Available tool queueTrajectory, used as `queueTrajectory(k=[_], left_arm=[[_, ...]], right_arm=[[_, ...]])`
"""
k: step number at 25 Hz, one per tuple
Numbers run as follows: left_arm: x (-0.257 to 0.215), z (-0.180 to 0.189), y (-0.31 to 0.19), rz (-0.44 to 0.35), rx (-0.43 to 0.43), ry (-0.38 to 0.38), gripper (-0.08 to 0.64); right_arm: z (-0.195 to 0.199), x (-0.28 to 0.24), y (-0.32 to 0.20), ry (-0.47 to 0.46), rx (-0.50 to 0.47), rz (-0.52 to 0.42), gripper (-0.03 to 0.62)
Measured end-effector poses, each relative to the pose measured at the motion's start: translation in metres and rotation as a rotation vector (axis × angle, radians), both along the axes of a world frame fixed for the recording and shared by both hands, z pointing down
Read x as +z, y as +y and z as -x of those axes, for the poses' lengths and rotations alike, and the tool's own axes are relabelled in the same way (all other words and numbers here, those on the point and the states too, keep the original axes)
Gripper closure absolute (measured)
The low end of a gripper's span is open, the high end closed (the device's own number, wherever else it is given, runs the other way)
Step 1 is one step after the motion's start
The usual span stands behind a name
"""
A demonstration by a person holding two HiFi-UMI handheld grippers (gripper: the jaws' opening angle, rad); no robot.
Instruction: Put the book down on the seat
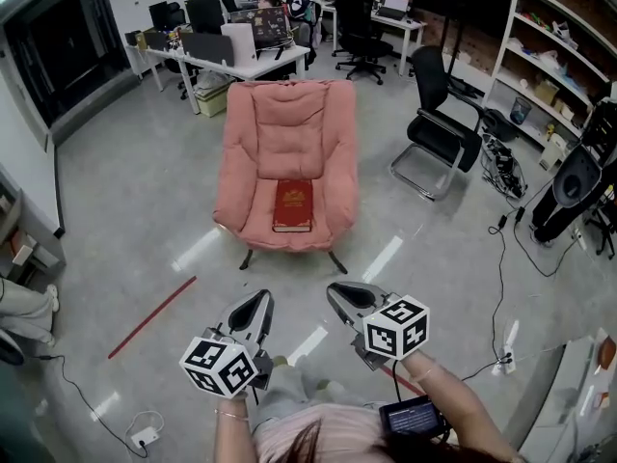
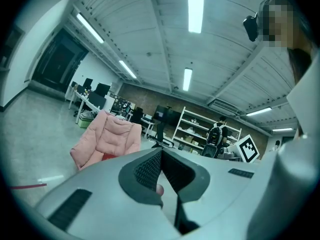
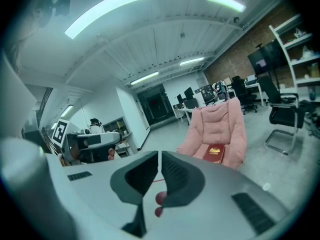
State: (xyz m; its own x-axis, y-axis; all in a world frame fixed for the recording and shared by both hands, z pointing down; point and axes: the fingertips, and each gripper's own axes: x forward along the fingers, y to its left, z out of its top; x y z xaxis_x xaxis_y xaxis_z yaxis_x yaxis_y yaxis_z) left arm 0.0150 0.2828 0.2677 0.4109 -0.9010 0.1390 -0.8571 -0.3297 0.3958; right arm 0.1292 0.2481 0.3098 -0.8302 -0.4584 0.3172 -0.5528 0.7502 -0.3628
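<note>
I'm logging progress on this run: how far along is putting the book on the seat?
Done: the book lies flat on the seat of the pink chair.
In hand: nothing. The left claw and right claw are both shut and empty, held well short of the chair.
Left: nothing that shows; the job looks finished.

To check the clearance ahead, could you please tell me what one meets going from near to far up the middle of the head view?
left gripper and right gripper, side by side → red book → pink armchair backrest → white desk
</note>
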Motion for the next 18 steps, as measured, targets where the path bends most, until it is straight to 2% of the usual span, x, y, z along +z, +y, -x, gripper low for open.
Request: queueTrajectory(k=[9,12,14,18], left_arm=[[-0.005,-0.021,0.019,0.008,-0.028,-0.02,0.563],[-0.007,-0.032,0.024,0.013,-0.008,-0.022,0.562],[-0.009,-0.041,0.028,0.017,0.007,-0.011,0.563],[-0.009,-0.049,0.032,0.044,-0.014,0.026,0.563]], right_arm=[[-0.022,-0.014,0.02,0.033,-0.011,-0.095,0.577],[-0.031,-0.023,0.024,0.04,0.011,-0.145,0.577],[-0.038,-0.029,0.025,0.034,0.04,-0.173,0.577],[-0.05,-0.034,0.027,0.035,0.068,-0.196,0.577]])
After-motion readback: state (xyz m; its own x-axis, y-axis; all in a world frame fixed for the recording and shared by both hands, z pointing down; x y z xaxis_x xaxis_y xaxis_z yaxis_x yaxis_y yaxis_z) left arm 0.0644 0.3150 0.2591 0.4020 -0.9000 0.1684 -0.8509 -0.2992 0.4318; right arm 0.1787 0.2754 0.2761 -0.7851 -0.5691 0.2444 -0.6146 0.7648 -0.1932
